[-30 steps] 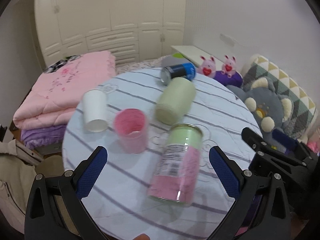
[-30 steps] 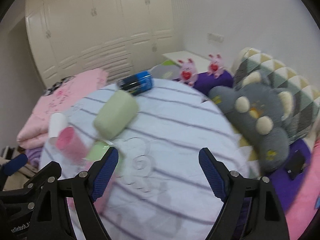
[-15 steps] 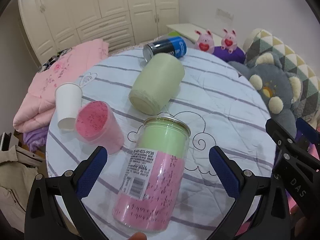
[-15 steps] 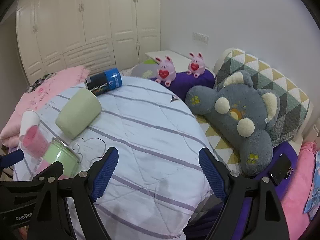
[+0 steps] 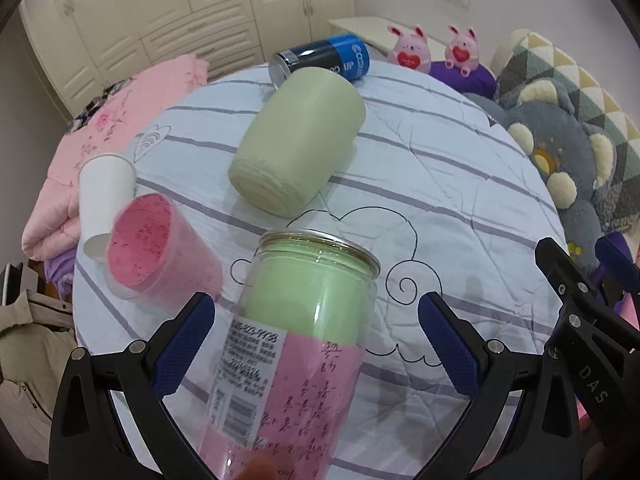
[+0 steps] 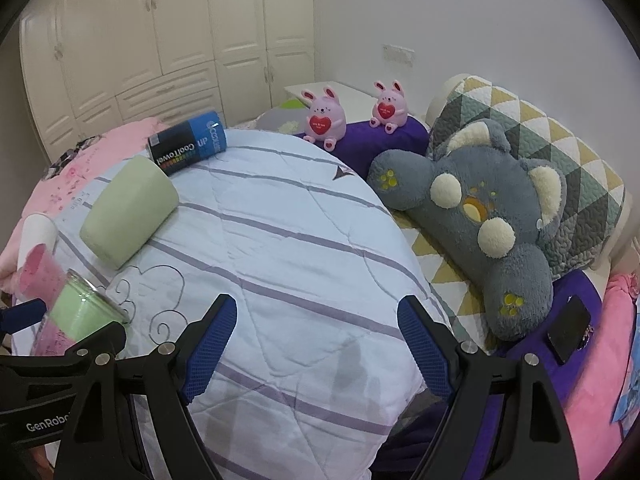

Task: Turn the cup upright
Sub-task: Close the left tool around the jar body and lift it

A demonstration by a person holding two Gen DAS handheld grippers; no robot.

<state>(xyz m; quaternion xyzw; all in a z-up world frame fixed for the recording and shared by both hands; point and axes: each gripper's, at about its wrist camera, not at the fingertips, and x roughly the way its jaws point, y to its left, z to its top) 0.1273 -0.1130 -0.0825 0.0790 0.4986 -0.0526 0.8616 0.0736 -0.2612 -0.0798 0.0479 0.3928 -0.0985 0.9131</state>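
Observation:
A clear jar with a green and pink lining (image 5: 304, 344) lies on its side on the striped cloth between the fingers of my left gripper (image 5: 316, 344), which is open around it. It shows at the left of the right wrist view (image 6: 80, 312). A pale green cup (image 5: 298, 142) lies on its side behind it, also in the right wrist view (image 6: 128, 206). A pink cup (image 5: 156, 252) and a white paper cup (image 5: 104, 200) lie tipped at the left. My right gripper (image 6: 316, 344) is open and empty over the cloth.
A blue and black can (image 5: 324, 60) lies at the far edge of the round table (image 6: 280, 248). A grey plush bear (image 6: 480, 220), a patterned pillow (image 6: 560, 152) and two pink bunnies (image 6: 324, 120) are to the right. Folded pink blankets (image 5: 112, 128) are at the left.
My left gripper has moved forward and down so the clear jar now lies between its fingers. The right gripper's view has swung right and steadied.

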